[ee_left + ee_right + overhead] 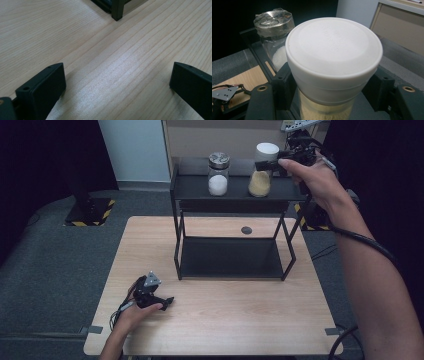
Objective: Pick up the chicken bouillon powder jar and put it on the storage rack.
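Your right gripper is up at the top shelf of the black rack. Its jaws sit on both sides of the tan jar, just under the white lid, and they look closed snug on it. The tan jar stands at the right end of the rack's top shelf, and it looks upright. The white jar, the one with the silver lid, stands to its left on the same shelf, a little apart. Your left gripper rests on the table in front of the rack, near its front left leg. Its jaws are wide open and hold nothing. So the grab seems done, but the jar still looks to be on the shelf, though you cannot see its bottom well. The lift and the move are left to do. The rack's low shelf is bare, and so is the table in front, so either could be where it goes.
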Demonstrator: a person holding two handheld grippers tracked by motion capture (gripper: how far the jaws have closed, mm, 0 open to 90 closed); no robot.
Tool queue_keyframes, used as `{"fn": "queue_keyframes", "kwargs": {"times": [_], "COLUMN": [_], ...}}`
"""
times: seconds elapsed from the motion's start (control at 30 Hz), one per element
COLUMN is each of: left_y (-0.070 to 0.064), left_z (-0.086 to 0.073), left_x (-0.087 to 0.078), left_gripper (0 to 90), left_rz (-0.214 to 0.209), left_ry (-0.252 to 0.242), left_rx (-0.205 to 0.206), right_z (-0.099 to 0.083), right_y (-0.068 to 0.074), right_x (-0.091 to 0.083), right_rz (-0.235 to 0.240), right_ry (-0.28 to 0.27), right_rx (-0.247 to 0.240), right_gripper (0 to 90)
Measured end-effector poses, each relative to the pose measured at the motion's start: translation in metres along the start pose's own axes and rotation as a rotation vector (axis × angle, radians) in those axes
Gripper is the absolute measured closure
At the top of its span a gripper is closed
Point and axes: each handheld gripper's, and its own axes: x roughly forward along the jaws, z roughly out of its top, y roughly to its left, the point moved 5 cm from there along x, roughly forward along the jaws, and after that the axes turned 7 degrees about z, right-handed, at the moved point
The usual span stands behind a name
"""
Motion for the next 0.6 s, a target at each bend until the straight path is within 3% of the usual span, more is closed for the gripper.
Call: {"fn": "queue_keyframes", "kwargs": {"times": [0.23, 0.47, 0.6], "left_y": [0.0, 0.0, -0.001], "left_z": [0.0, 0.0, 0.0], "left_x": [0.0, 0.0, 0.0], "left_gripper": [0.0, 0.0, 0.0], "left_rz": [0.0, 0.002, 0.004], "left_ry": [0.0, 0.002, 0.0], "left_rx": [-0.001, 0.0, -0.004], "right_z": [0.001, 0.005, 0.003], "right_y": [0.006, 0.019, 0.026], "right_x": [-0.003, -0.01, -0.017], "right_rz": [-0.014, -0.075, -0.098], "right_ry": [-0.017, 0.032, 0.041], "right_rx": [-0.016, -0.043, -0.044], "right_gripper": [21.4, 8.6, 6.5]}}
